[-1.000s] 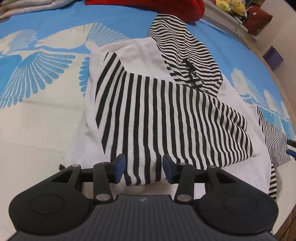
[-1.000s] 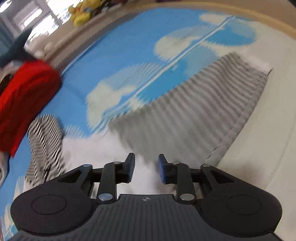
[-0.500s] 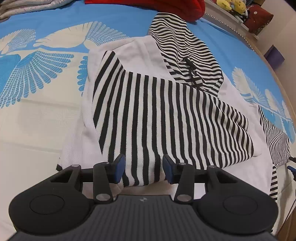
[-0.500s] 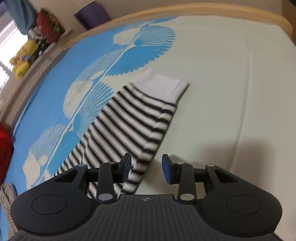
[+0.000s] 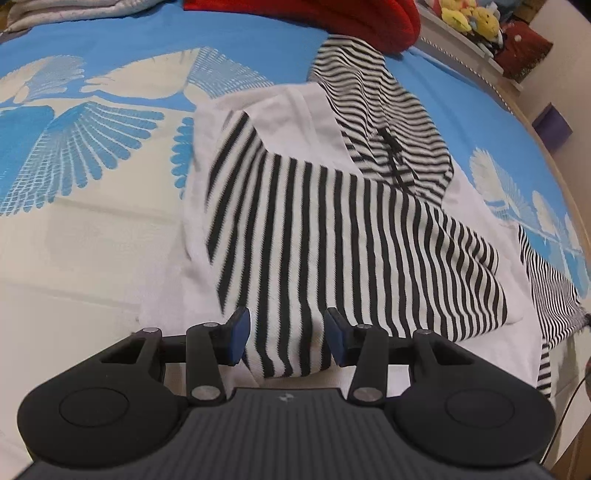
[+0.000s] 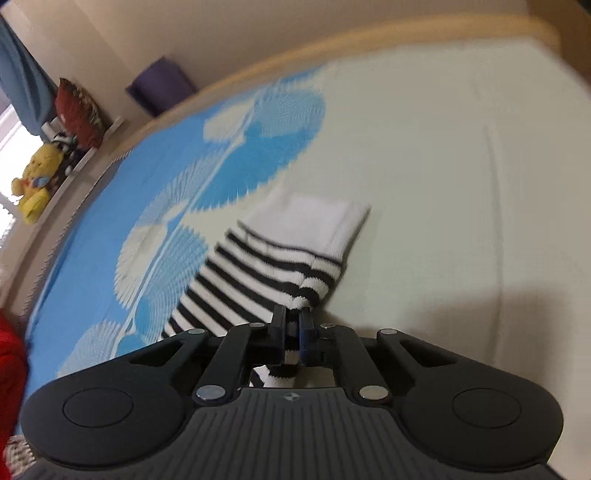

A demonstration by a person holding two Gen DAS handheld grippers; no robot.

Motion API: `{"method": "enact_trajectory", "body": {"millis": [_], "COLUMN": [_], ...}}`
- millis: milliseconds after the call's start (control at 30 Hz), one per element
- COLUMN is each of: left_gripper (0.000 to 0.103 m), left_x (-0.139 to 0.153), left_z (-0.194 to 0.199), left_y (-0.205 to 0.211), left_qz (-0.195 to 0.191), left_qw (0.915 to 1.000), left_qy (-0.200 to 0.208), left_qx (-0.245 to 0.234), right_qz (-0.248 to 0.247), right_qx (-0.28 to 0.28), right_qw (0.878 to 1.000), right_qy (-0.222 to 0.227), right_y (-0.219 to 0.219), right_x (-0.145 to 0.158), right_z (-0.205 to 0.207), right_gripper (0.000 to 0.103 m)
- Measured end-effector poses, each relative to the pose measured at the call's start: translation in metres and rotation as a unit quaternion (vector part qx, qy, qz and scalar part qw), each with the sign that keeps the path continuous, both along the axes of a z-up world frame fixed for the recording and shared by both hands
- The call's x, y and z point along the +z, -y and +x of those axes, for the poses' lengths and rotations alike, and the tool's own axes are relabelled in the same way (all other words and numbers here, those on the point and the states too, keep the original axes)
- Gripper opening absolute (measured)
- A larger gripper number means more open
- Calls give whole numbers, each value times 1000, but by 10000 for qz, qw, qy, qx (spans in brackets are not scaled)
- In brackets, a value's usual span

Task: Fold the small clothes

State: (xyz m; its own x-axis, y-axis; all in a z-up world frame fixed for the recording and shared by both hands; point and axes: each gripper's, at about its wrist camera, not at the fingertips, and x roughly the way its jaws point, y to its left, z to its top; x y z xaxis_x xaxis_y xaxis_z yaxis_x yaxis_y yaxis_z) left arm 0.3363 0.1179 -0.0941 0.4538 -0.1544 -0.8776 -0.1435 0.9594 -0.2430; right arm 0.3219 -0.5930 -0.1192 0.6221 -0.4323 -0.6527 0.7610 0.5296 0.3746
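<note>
Two grippers worked a striped top (image 5: 343,229) spread across a bed (image 5: 92,251) with a blue-and-cream cover. The right gripper (image 6: 292,332), which half a second earlier had hung with its jaws apart over the edge of one striped sleeve (image 6: 266,273), had just closed them, and the pads now pinched that edge just short of the sleeve's white cuff (image 6: 317,218). Seen from the top's body, the sleeve ran out toward the wooden bed edge (image 6: 406,37). The left gripper (image 5: 286,338) had barely shifted in that second: its jaws stood partly apart at the near hem of the top, striped cloth lying between the blue pads (image 5: 238,332) but seemingly not squeezed by them. A red garment (image 5: 332,18) lay past the top's far end, near its hood. With the sleeve secured, the next step looked likely to be carrying it back over the body of the top, while the left gripper was placed to steady the hem.
</note>
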Motion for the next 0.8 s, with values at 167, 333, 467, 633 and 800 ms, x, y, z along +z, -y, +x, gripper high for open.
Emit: {"method": "enact_trajectory", "body": {"millis": [167, 333, 467, 633, 800], "left_gripper": [49, 49, 49, 49, 47], "left_x": [15, 28, 32, 31, 18], "left_z": [-4, -8, -11, -11, -11], "left_y": [-24, -53, -69, -74, -78], "left_qz": [-174, -438, -638, -749, -1193], "left_qw": [9992, 9962, 9937, 9923, 9853], "left_qy": [173, 284, 308, 284, 194], "left_qx": [315, 692, 868, 948, 1207], "right_qz": [-1834, -1636, -113, 125, 17], "right_qx": [1300, 4386, 6109, 5807, 5025], "right_qw": [9731, 8712, 7900, 8140, 8624], "right_qy": [500, 1477, 514, -98, -609], "right_y": [-122, -314, -415, -429, -413], "right_x": [86, 136, 115, 97, 58], "right_z": [25, 5, -6, -23, -17], "right_gripper": [5, 5, 8, 27, 39]}}
